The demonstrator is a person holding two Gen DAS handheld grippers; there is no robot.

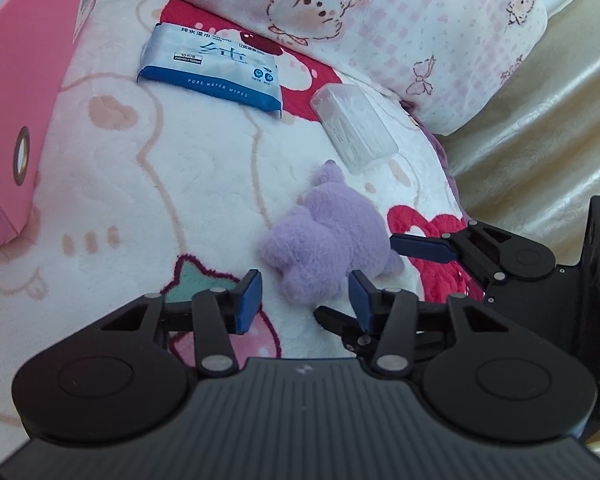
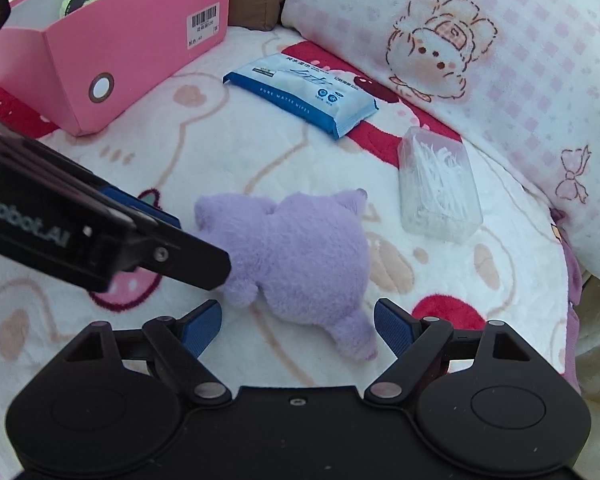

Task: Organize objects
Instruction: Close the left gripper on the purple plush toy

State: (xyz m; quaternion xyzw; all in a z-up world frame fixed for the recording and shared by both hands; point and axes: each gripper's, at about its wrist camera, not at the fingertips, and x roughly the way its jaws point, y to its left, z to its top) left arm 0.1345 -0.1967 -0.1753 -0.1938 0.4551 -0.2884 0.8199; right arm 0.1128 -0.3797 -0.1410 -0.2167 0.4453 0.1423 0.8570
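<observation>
blanket (image 2: 100, 360) edge right of purple plush (image 2: 308, 248)

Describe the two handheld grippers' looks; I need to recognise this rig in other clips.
Both the left gripper and right gripper are matte black: ribbed body, round pivot discs, silver rivets, linkage arms, blue textured pads. White lettering marks the left one's side.

Plush toy (image 2: 300, 256) lies between box (image 2: 100, 64) and swab case (image 2: 436, 188).
</observation>
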